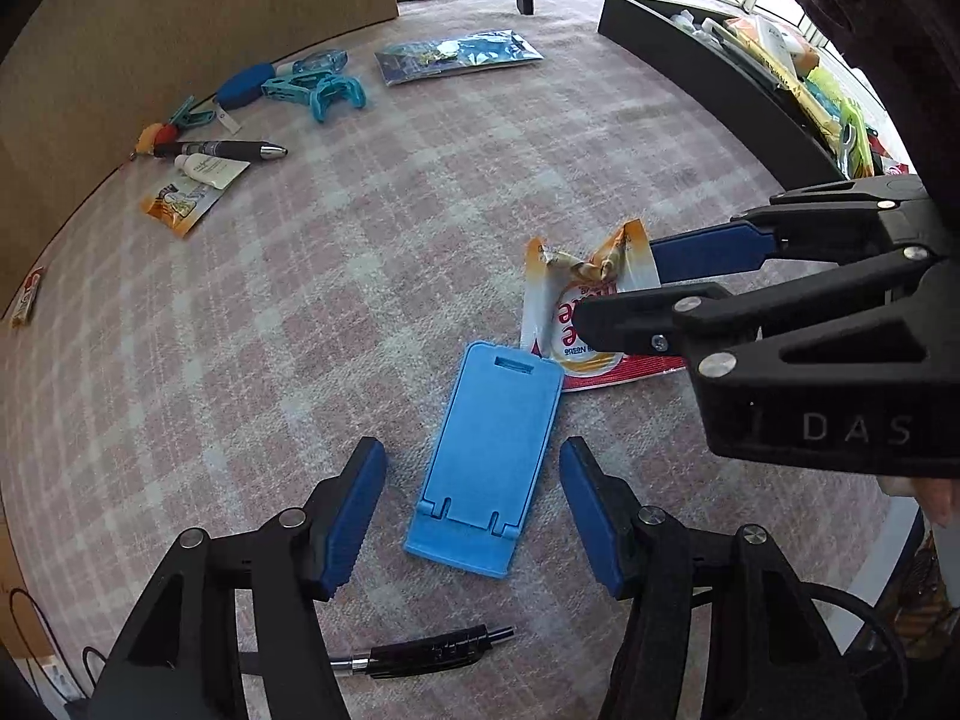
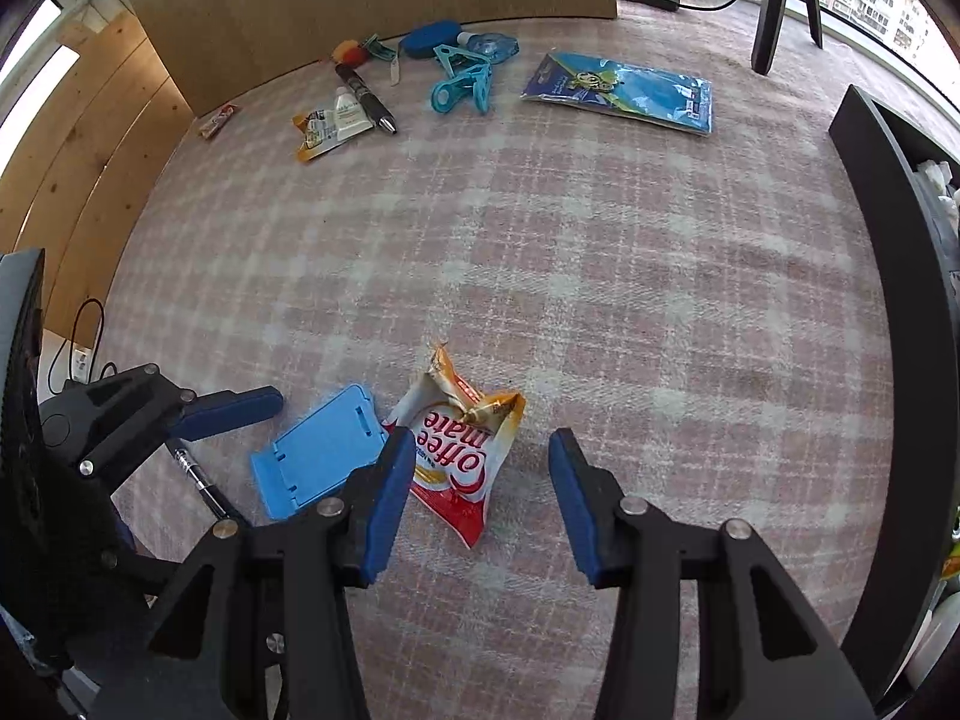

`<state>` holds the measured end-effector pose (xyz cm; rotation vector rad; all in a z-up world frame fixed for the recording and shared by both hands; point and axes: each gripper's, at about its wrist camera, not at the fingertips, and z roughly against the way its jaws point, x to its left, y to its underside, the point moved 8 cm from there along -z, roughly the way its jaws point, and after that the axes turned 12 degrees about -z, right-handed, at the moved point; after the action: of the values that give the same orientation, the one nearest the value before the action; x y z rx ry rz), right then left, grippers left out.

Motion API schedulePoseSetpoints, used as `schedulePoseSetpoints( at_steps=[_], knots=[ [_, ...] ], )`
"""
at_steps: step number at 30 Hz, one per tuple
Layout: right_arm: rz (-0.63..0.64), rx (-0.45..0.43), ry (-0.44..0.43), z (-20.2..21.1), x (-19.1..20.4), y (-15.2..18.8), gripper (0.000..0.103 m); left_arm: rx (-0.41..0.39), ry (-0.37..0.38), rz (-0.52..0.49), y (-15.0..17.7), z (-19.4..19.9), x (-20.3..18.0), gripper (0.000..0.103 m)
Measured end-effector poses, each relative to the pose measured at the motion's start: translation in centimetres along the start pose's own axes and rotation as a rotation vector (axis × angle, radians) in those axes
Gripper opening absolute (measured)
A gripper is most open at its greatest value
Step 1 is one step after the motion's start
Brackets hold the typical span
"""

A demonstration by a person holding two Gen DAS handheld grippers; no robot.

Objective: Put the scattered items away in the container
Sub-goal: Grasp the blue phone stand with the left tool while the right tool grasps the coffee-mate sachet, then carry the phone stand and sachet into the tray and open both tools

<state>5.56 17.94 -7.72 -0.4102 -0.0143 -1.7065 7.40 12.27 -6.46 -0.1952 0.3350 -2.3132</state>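
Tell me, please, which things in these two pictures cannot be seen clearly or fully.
- Black container: in the left wrist view the contents are cut off by the frame edge.
- Coffee creamer sachet: there, the right gripper covers part of it.
- Black pen: in the right wrist view, the left gripper hides one end.
- Small wrapper: too small to read.

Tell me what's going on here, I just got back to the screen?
A person is tidying clutter off a plaid cloth with two hand-held grippers. The left gripper hangs over a blue phone stand, jaws open either side of it. The right gripper hangs over a crumpled creamer sachet, jaws open too. Neither holds anything yet. The black bin already has items inside; more wait at the far edge.
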Motion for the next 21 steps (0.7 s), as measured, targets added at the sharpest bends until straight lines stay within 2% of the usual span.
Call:
schedulePoseSetpoints(
  at_steps=[2,4,5,6,9,10,14,21],
  knots=[
    [-0.01,-0.013,0.009,-0.4,0.4,-0.3,0.026,-0.014,-0.019,-0.007,-0.1,0.1,0.0,0.051],
    [-0.022,0.002,-0.001,-0.7,0.7,-0.4,0.016,-0.026,-0.025,0.0,0.0,0.3,0.0,0.044],
    [-0.03,-0.003,-0.003,-0.7,0.8,-0.4,0.015,-0.03,-0.031,0.006,0.0,0.4,0.1,0.035],
    [-0.033,-0.005,0.003,-0.7,0.9,-0.3,0.015,-0.029,-0.025,0.017,0.1,0.4,0.2,0.034],
    [-0.044,-0.03,0.012,0.0,0.9,0.0,0.013,-0.033,0.003,0.061,0.2,0.6,0.5,0.034],
    [-0.048,-0.042,0.016,0.2,1.2,0.5,0.005,-0.031,0.011,0.077,0.3,0.7,0.7,0.034],
    [-0.084,-0.081,0.002,2.2,-0.2,0.6,0.003,-0.034,0.053,0.171,1.0,1.3,2.1,0.034],
    [-0.088,-0.145,-0.031,6.3,-3.7,0.5,0.003,-0.057,0.013,0.293,1.5,3.4,3.2,0.034]
  ],
)
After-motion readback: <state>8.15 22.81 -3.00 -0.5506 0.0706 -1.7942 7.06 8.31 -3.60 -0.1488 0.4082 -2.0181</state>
